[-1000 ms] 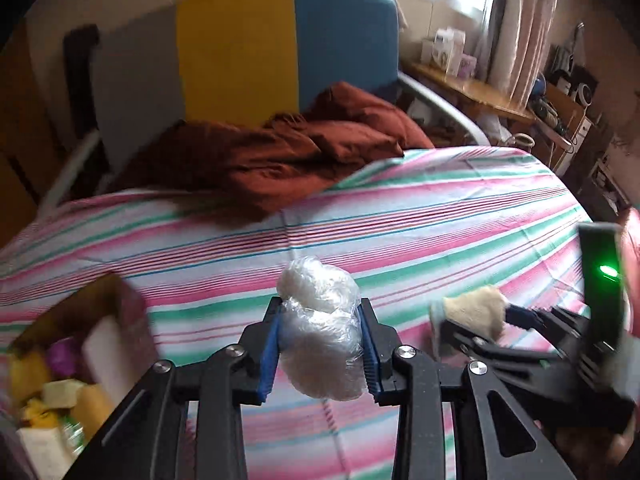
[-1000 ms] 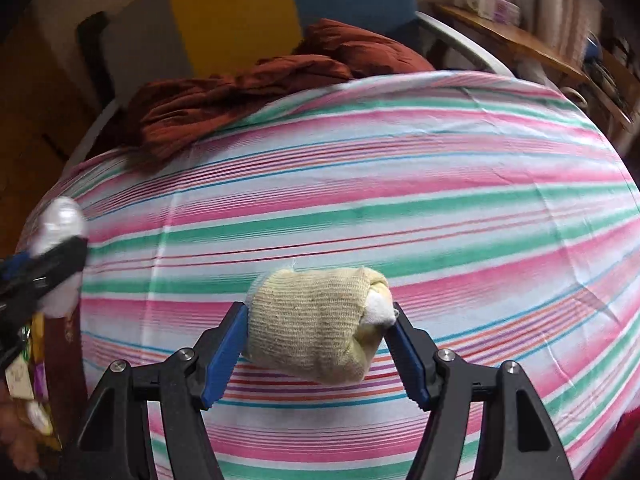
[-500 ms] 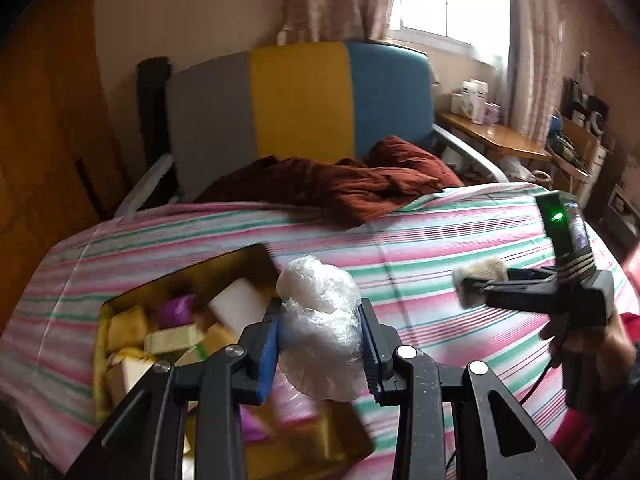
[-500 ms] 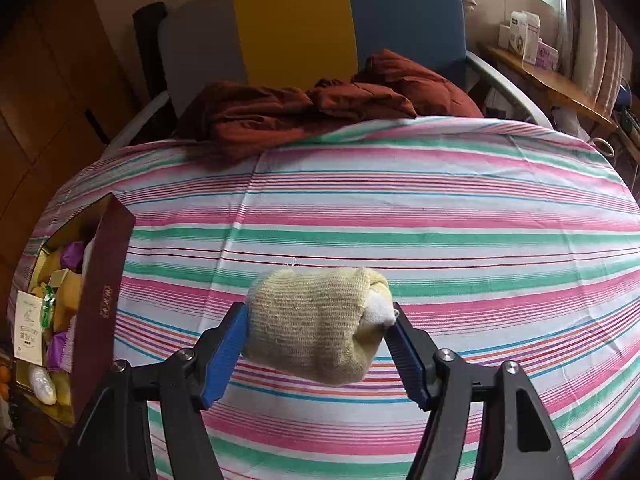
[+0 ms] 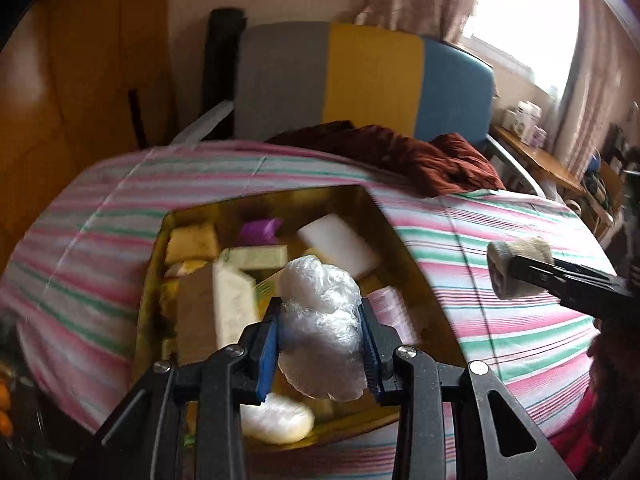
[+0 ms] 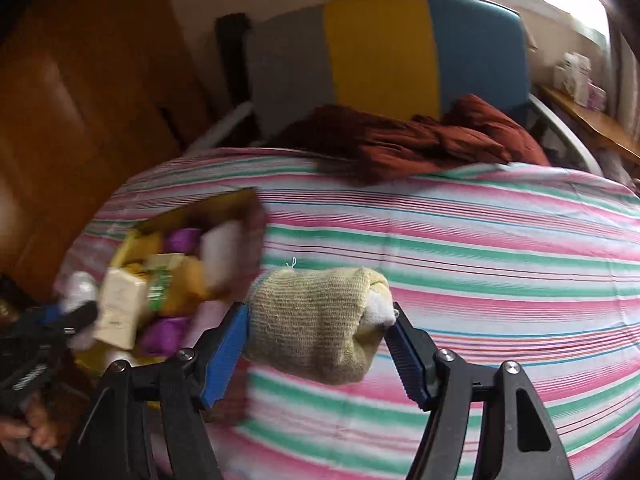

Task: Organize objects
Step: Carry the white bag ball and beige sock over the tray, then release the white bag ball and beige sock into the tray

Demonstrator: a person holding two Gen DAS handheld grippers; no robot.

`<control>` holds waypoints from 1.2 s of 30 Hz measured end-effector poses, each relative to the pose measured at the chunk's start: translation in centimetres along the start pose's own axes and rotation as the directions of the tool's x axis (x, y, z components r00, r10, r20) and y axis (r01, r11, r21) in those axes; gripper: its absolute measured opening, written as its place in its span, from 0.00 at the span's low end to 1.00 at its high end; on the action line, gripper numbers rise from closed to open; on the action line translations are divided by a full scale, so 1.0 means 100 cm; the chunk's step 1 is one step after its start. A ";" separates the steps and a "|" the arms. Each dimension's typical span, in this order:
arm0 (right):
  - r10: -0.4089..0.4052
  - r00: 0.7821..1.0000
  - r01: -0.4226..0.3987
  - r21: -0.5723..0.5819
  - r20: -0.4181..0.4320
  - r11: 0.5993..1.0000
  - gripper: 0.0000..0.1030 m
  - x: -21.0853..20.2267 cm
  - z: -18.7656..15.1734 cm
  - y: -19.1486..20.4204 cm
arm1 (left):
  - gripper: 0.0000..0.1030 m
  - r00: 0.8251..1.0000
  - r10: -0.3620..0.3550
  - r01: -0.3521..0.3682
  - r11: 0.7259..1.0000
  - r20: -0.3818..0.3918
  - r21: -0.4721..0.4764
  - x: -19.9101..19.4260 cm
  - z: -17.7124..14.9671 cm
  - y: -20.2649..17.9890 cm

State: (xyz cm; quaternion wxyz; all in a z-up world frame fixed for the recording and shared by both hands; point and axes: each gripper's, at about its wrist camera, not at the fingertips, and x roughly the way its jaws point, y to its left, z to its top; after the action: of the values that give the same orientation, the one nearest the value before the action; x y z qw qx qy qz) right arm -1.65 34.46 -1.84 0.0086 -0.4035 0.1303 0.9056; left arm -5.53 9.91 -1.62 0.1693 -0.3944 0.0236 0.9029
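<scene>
My left gripper (image 5: 320, 340) is shut on a crumpled clear plastic bag (image 5: 320, 332) and holds it above an open gold-lined box (image 5: 404, 248) filled with soaps, small cartons and purple packets. My right gripper (image 6: 320, 344) is shut on a rolled beige sock (image 6: 312, 324), held above the striped cloth to the right of the box (image 6: 248, 216). The right gripper with the sock also shows at the right edge of the left wrist view (image 5: 520, 268). The left gripper shows blurred at the lower left of the right wrist view (image 6: 76, 312).
A striped pink, green and white cloth (image 6: 480, 264) covers the table. A dark red garment (image 5: 420, 156) lies at its far edge against a grey, yellow and blue chair (image 5: 360, 76). A wooden cabinet (image 6: 72, 100) stands at the left, a cluttered shelf (image 5: 536, 148) at the right.
Both grippers have swung to the left, still holding their objects. The box has come from the left edge to under my left gripper, and the views have risen.
</scene>
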 end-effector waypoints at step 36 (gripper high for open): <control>0.057 0.995 -0.075 -0.229 -0.086 0.970 0.75 0.052 -0.040 0.137 | 0.52 0.999 0.024 -0.023 0.999 0.025 -0.039 0.039 0.044 0.032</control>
State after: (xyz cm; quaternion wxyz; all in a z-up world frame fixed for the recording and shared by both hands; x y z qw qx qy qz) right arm -3.83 19.81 -5.08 -0.0738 -0.4326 0.0371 0.8978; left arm -12.11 8.76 -1.69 0.1512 -0.3858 0.0088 0.9101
